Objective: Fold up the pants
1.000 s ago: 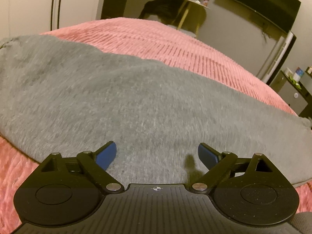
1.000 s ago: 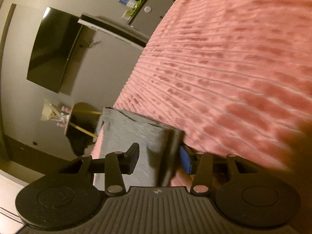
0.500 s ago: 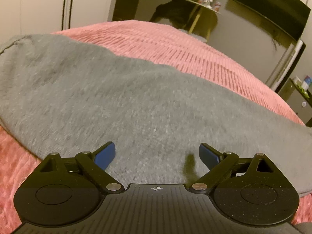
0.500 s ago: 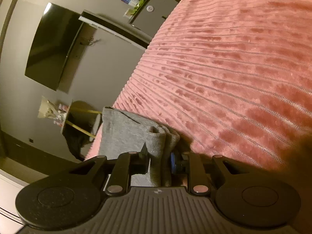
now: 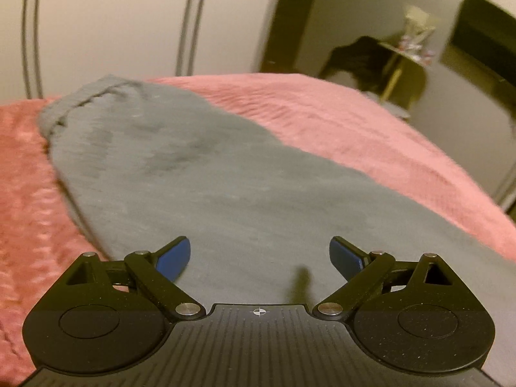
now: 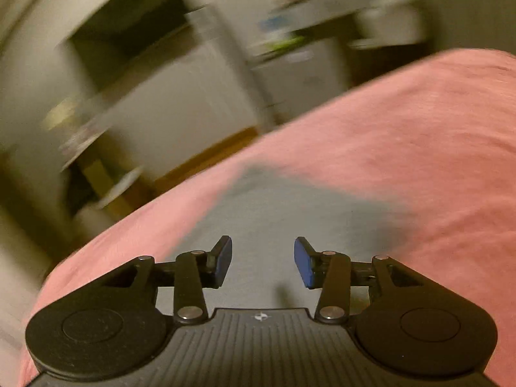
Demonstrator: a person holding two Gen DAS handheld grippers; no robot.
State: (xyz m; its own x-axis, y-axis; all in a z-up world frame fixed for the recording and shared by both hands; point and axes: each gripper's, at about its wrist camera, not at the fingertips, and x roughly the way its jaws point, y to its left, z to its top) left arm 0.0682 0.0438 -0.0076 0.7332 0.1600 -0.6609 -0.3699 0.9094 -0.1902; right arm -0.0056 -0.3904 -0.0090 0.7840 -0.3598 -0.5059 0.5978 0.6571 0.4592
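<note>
Grey pants lie flat on a pink ribbed bedspread, stretching from the far left toward the near right in the left wrist view. My left gripper is wide open and empty, just above the near part of the pants. In the blurred right wrist view, a grey end of the pants lies on the bedspread. My right gripper is open and empty above that end.
White wardrobe doors stand behind the bed. A small gold table with dark clothing draped by it and a wall TV are at the back right. Blurred shelves and a cabinet show beyond the bed's edge.
My right gripper let go of the folded pants end it was shut on and swung round fast. My left gripper stayed open and turned left, bringing the far end of the pants into view.
</note>
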